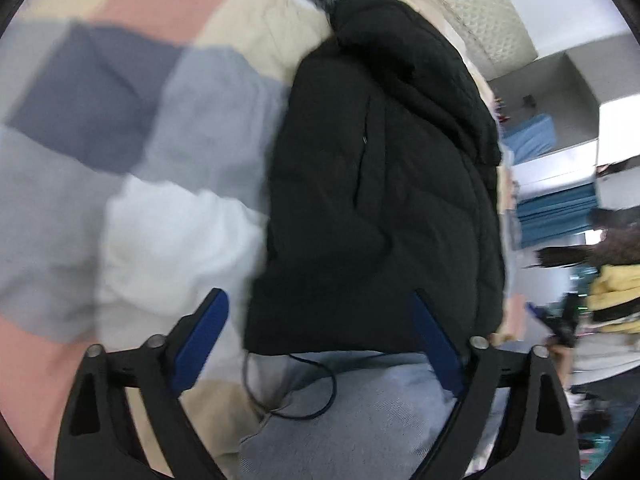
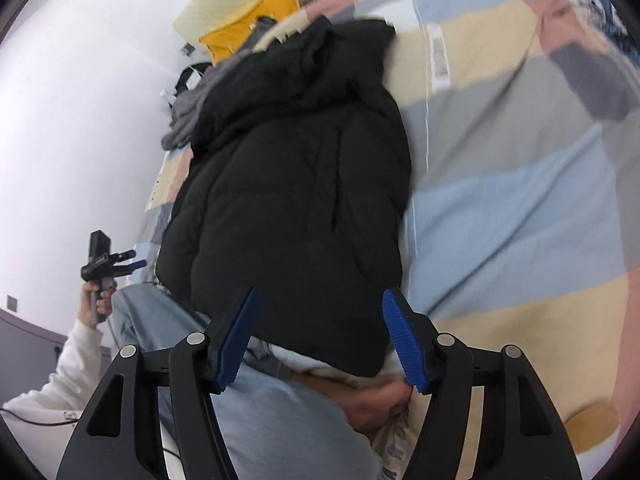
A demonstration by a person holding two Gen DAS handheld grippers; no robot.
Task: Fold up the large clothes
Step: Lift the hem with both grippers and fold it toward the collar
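Black puffer jacket (image 1: pixel 380 184), left hand-held gripper (image 1: pixel 320 308) wide (empty)

Soft, even indoor light fills both fisheye views, whose edges bend into dark round vignettes, while motion blur smears the pastel checked quilt (image 1: pixel 120 120) and detail sinks into the black puffer jacket (image 2: pixel 296 184).

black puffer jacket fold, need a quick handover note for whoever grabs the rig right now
Left gripper: open, nothing held, near the jacket's hem.
Right gripper: open, nothing held, also at the hem.
Black puffer jacket: lying lengthwise on the patchwork quilt, hem towards the person's jeans, hood at the far end.
Done: sides look tucked in, though I can't be sure.
Left: grasp the hem, fold towards the hood.
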